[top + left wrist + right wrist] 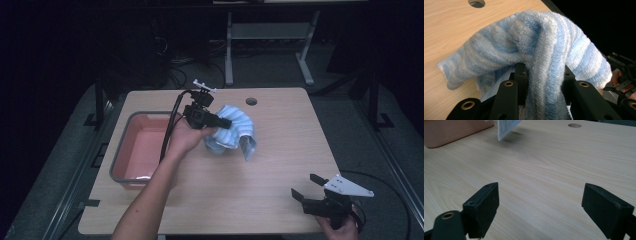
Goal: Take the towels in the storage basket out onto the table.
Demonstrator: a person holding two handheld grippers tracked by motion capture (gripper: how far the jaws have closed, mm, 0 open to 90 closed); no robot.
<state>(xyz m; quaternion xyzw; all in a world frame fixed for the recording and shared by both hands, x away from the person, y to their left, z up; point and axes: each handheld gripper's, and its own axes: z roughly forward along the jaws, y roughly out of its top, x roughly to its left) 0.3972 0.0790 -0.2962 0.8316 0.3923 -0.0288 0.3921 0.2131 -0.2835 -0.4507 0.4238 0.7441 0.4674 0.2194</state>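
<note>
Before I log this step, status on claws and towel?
Left claw shut on blue striped towel, lifted over table. Right claw open, empty. Tub beside; path clear.

Light wooden table point(280, 165) with red basin point(142, 147) at left.

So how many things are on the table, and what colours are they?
Blue and white striped towel: 1, held up in the left gripper
Pink tub with a grey rim: 1
Black grippers: 2, the left one and the right gripper, which is open and holds nothing
Total: 4
</note>
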